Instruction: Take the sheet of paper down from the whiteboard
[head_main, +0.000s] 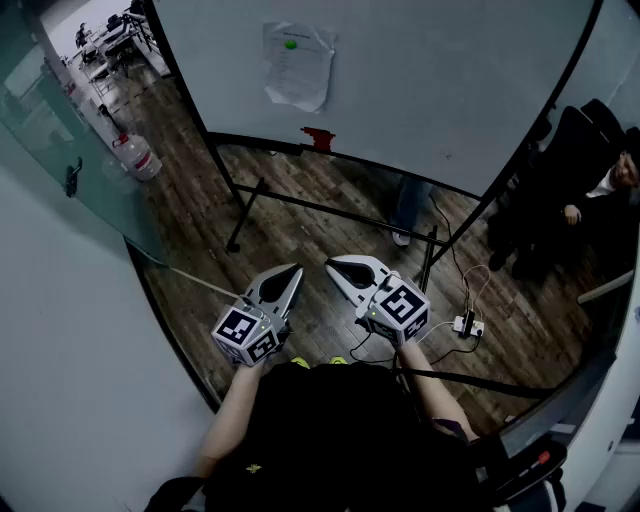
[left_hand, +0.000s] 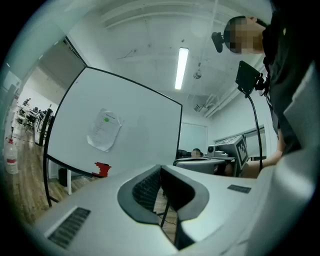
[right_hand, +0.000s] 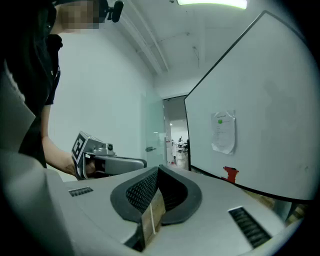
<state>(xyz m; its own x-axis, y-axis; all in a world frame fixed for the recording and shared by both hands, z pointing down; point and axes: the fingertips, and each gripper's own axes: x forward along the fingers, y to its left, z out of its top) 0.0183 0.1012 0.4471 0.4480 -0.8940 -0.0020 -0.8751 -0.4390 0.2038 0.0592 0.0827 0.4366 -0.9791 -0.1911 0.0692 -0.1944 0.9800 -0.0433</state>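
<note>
A crinkled white sheet of paper (head_main: 297, 65) hangs on the whiteboard (head_main: 420, 80), pinned near its top by a green magnet (head_main: 291, 44). The same sheet of paper (left_hand: 104, 129) shows in the left gripper view, and as the paper (right_hand: 223, 132) in the right gripper view, far ahead of both jaws. My left gripper (head_main: 293, 272) and right gripper (head_main: 334, 265) are held level side by side, well short of the board. Both are shut with nothing between the jaws.
A red eraser (head_main: 318, 137) sits on the whiteboard's bottom ledge. The board's black stand legs (head_main: 247, 210) spread over the wooden floor. A glass wall (head_main: 60, 130) runs along the left. A seated person (head_main: 590, 190) is at the right, and a power strip (head_main: 467, 325) lies on the floor.
</note>
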